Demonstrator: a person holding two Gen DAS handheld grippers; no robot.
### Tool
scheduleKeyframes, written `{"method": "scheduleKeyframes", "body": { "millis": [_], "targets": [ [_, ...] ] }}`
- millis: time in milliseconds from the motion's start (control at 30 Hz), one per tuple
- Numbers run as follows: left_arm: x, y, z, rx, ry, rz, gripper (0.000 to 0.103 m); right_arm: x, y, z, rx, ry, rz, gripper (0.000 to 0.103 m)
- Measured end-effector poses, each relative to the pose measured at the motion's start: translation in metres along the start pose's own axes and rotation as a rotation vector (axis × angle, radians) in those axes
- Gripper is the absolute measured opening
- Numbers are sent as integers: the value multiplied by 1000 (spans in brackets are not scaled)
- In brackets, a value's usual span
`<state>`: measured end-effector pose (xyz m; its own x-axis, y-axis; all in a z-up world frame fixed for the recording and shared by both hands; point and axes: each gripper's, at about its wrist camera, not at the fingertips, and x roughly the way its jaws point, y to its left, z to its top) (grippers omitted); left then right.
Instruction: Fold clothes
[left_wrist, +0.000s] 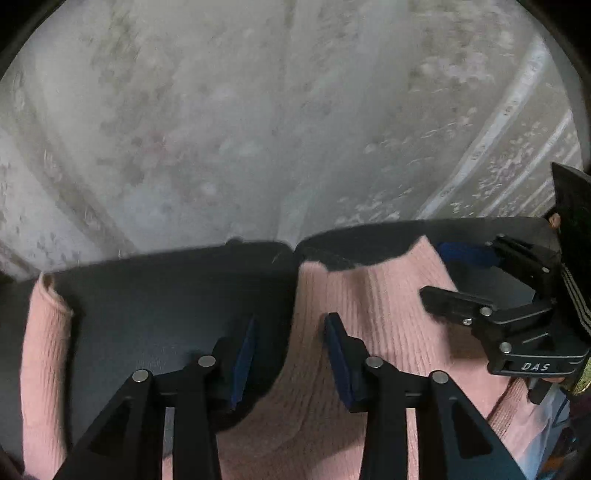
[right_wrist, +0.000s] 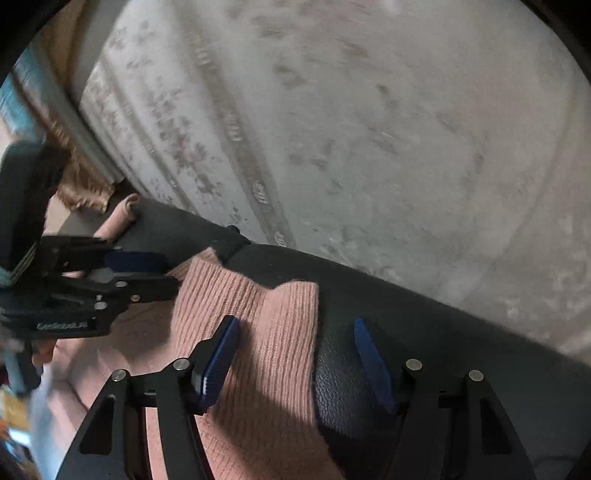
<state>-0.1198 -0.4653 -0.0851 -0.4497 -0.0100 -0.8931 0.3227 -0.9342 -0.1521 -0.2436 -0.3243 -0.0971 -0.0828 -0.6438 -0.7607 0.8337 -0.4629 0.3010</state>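
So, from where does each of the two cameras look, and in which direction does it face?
Left wrist: sits on the left gripper, facing along its open fingers at the pink ribbed knit sweater on the dark leather surface; the right gripper shows at right.
Right wrist: sits on the right gripper, same direction; the left gripper shows at left.
Shared: sweater, leather surface, pale patterned carpet.
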Motion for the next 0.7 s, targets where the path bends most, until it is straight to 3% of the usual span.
{"method": "scheduleKeyframes", "body": {
  "millis": [33,67,100,167,233,367,433,567,700],
  "targets": [
    [0,-1,0,-7,1,-12,11,1,0,1,-1,3,9,50],
    [0,-2,-1,-13,1,-24,4,2,1,1,-1,6,18,21],
    [-1,-3,-1,-20,2,-36,4,3,1,2,-2,9,26,7],
    [-3,-4,-2,-35,-3,-62,4,6,2,3,-3,16,44,7],
    [-22,-2,-9,-76,-69,-110,4,5,4,4,-4,15,64,7],
    [-71,4,-32,-129,-201,-171,4,-35,14,-3,-9,-73,116,6],
    [-81,2,-50,-137,-223,-175,4,-53,21,-10,-17,-102,126,6],
    [-100,-1,-87,-152,-268,-182,4,-90,40,-44,-38,-154,154,6],
    [-119,-4,-123,-168,-313,-189,4,-104,47,-88,-22,-152,170,6]
  ]
}}
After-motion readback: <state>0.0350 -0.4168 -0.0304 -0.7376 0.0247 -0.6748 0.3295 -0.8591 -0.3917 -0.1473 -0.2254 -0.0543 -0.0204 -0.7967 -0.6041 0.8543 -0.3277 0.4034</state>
